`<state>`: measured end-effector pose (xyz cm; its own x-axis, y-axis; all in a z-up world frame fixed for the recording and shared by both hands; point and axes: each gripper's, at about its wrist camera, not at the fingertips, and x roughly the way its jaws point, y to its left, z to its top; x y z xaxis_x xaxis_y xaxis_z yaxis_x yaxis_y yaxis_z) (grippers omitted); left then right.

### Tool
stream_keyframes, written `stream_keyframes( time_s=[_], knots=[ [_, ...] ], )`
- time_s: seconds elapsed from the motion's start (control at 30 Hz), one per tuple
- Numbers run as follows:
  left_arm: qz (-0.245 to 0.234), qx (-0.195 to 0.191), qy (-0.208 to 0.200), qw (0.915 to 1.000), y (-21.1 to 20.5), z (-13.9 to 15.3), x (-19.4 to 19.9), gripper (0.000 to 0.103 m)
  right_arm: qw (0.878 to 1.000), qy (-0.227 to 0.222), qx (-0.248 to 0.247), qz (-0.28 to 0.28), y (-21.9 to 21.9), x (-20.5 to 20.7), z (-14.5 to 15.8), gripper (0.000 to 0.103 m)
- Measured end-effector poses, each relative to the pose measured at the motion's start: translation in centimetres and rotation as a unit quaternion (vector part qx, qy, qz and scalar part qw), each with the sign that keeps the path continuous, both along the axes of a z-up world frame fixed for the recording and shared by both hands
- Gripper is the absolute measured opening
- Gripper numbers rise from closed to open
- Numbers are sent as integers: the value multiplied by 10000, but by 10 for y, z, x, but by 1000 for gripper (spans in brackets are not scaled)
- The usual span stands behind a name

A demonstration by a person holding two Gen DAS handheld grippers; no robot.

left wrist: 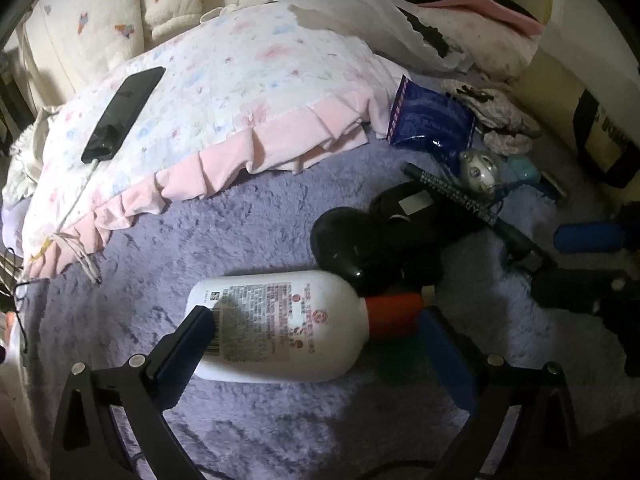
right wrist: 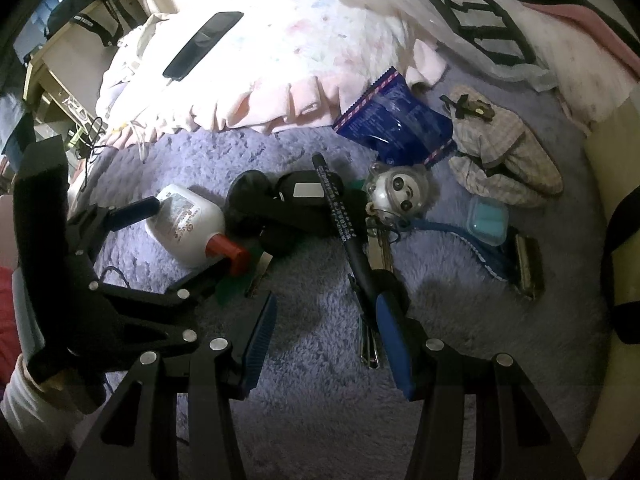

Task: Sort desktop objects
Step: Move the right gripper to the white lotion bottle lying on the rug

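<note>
The left gripper is reaching down over the white bottle with the red cap, which is lying on its side on the purple fleece blanket; one pad is touching the bottle's base and the other is sitting beside the cap, but I cannot tell if they are really pressing. The right gripper is hanging with its jaws spread over bare blanket, its right finger lying just beside the black marker, near the panda toy and the blue packet.
</note>
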<state>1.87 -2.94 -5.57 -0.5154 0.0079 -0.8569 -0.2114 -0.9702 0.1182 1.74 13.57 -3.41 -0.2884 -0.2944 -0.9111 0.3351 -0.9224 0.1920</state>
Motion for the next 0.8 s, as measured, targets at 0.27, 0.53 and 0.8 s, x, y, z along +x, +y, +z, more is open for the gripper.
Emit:
stream_keyframes(
  time_s=[0.27,0.53,0.8],
  knots=[
    [104,233,-28,9997,-46,4,13,102,9975,211,-195,653,-22,6,9,52],
    [149,126,-105,9998,-63,-4,17,102,9821,547,-330,1773,-67,10,2,52],
    [146,280,-53,9995,-70,-2,22,102,9490,1211,117,2910,-90,5,-2,49]
  ],
)
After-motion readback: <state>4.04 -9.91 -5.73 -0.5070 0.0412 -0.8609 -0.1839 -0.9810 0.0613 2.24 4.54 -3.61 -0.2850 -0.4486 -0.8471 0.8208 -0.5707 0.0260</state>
